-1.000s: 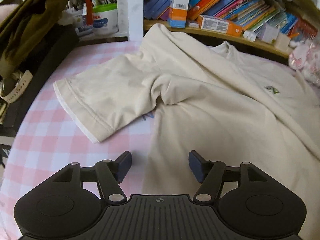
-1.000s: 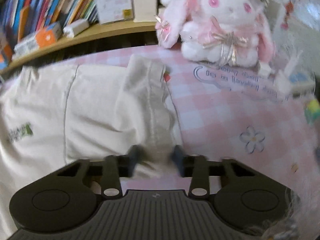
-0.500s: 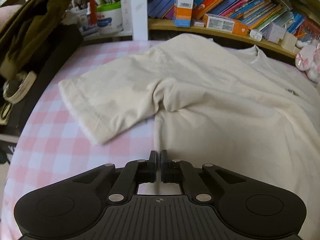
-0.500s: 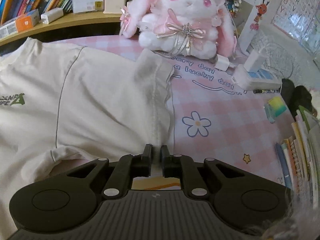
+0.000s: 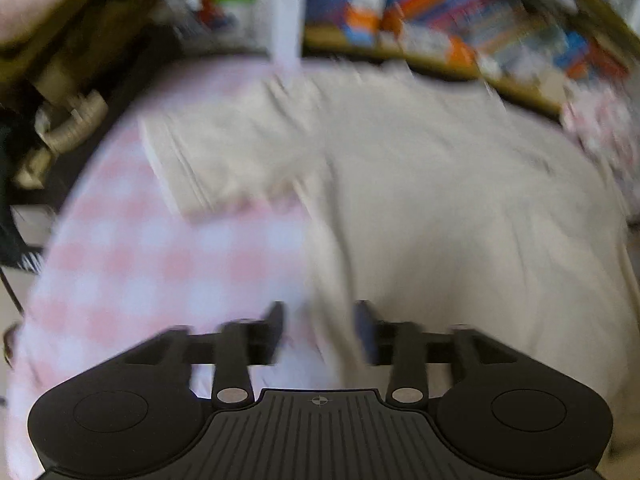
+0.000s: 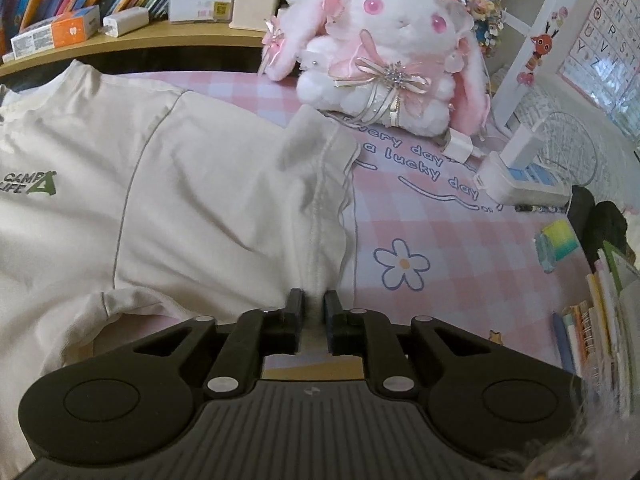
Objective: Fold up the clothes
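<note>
A cream T-shirt (image 5: 440, 208) lies spread on a pink checked tablecloth (image 5: 168, 264); the left wrist view is blurred. My left gripper (image 5: 319, 312) is open and its jaws are opening, with the shirt's side edge running between the fingers, untouched by the pads. One short sleeve (image 5: 224, 160) lies flat beyond it. In the right wrist view the shirt (image 6: 208, 208) shows a green chest logo (image 6: 28, 184). My right gripper (image 6: 313, 296) has its jaws opening by a narrow gap, and the other sleeve's hem (image 6: 320, 216) still runs in between the pads.
A pink-and-white plush rabbit (image 6: 380, 52) sits behind the right sleeve. A white charger and power strip (image 6: 520, 176) and stacked notebooks (image 6: 592, 320) lie to the right. A bookshelf (image 6: 140, 36) lines the back edge. A dark olive garment (image 5: 60, 32) hangs at far left.
My left gripper shut on the shirt's side edge, then opened again as the view shifted and blurred. My right gripper, shut on the sleeve hem, has parted its jaws slightly.
</note>
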`<state>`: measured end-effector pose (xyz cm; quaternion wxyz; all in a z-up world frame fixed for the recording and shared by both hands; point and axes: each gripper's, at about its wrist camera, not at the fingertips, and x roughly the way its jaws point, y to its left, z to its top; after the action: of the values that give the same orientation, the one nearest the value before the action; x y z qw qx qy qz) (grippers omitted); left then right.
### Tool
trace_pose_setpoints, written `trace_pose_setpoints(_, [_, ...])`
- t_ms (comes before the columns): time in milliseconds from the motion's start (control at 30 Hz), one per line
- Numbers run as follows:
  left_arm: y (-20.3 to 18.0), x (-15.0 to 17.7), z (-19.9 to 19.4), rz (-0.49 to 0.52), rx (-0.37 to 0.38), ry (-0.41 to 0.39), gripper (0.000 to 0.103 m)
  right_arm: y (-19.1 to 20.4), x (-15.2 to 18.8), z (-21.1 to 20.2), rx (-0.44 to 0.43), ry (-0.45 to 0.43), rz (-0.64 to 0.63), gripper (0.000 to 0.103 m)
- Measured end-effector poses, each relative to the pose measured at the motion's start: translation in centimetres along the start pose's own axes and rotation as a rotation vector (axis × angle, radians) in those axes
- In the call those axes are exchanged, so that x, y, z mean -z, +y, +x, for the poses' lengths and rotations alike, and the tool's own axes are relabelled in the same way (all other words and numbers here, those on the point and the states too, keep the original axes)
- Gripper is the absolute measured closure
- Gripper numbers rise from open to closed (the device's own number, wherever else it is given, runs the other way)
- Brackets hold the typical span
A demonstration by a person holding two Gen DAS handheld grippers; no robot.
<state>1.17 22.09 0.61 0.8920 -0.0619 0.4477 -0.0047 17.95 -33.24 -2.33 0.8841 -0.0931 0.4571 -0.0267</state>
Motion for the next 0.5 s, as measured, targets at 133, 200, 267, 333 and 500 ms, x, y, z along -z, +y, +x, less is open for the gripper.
trace_pose_setpoints(133, [0.0,-3.5,2.3,0.012,-0.046,-0.073,0.050,1.1,-0.8,-1.6,-0.041,-0.069,-0.016,0.066])
trace_pose_setpoints(200, [-0.5,-4.6,4.2,0.043,-0.069,-0.065,0.050,2.2,-1.5,-2.4,-0.087,-0.103,-0.027,0.066])
trace_pose_setpoints(267, [-1.1,-5.4,6.4,0.085,-0.087,-0.034,0.050,3.8,-2.2,-2.6,-0.142,-0.118,-0.047,0.066])
trace_pose_setpoints(333, [-1.7,-5.6,8.0,0.123,-0.123,-0.007,0.051,5.7,-2.7,-2.4,-0.198,-0.113,-0.076,0.066])
trace_pose_setpoints(500, [-0.8,-5.7,9.2,0.125,-0.117,-0.013,0.091,8.8,-3.0,-0.7,-0.259,-0.058,-0.100,0.071])
